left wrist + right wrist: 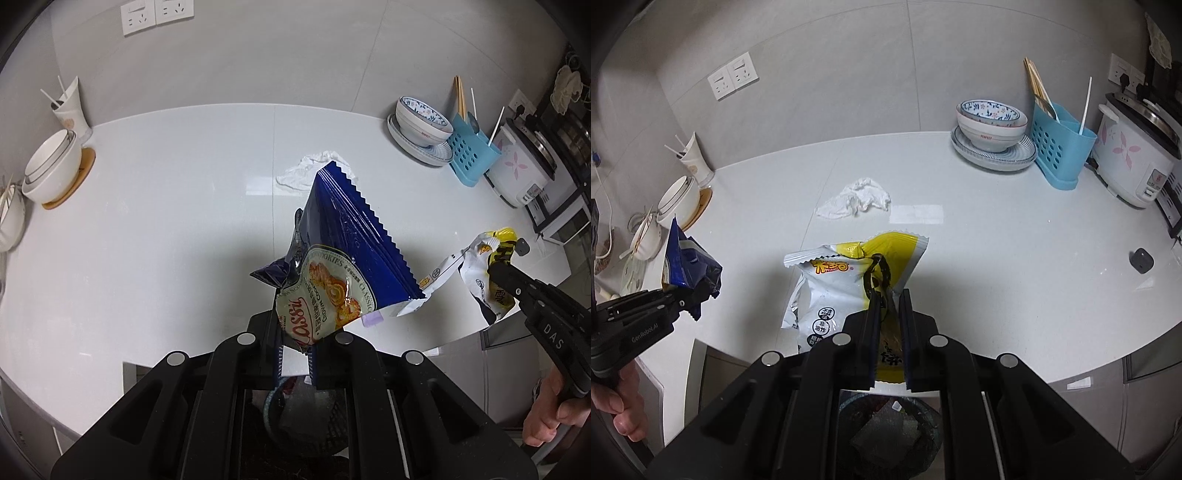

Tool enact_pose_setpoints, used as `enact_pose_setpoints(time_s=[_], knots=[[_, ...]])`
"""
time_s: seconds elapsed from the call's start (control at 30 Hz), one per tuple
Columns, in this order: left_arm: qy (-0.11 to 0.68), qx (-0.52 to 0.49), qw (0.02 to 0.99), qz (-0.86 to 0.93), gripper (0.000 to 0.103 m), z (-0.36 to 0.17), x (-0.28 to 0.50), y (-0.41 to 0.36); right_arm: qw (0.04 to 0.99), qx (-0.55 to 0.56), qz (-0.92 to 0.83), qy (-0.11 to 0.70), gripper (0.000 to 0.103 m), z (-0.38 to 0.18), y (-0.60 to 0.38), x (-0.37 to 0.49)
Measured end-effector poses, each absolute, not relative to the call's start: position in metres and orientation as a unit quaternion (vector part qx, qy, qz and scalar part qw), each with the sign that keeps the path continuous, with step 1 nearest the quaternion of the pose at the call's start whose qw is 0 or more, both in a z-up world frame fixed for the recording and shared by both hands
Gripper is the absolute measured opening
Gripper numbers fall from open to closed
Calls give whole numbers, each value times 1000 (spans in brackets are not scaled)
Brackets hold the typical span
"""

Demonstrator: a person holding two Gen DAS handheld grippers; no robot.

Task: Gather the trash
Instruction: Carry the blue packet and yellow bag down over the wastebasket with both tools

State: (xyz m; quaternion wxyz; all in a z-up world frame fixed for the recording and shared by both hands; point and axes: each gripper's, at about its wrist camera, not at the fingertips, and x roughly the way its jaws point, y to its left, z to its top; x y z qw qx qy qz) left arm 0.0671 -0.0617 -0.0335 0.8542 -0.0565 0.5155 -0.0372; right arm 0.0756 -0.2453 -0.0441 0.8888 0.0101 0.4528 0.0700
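You are holding one wrapper in each gripper, and the relation that matters now is straight down: the trash bin (890,424) is lying directly beneath both sets of fingers, its dark mouth showing under each gripper at the near edge of the counter (147,221).

Your left gripper (295,354) is pinched nearly shut on the bottom corner of the blue cookie bag (343,251), whose long axis is running up and away from the fingers, serrated end farthest out. Your right gripper (889,310) is clamped fully shut on the yellow and white snack wrapper (849,280), which is hanging forward and to the left of the jaws. Neither hand looks clearly nearer to the bin; both are sitting over it, so releasing seems to be the step in hand.

The crumpled tissue (857,199) is lying well ahead of both grippers on the counter, a little left of your right one, and is probably the next pickup.

Counting: two wrappers held, one tissue left, one bin. A small dark object (1141,260) is sitting far to the right; what it is cannot be told.
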Motion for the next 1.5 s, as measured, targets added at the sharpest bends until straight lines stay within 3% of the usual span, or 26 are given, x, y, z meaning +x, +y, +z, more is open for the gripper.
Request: enact_pose_setpoints(time_s=[0.97, 1.5], knots=[[537, -65, 841, -36, 9, -85, -48, -102, 865, -3, 123, 487, 9, -107, -286, -34], [568, -78, 818, -43, 9, -164, -81, -108, 836, -6, 140, 530, 9, -179, -282, -57]])
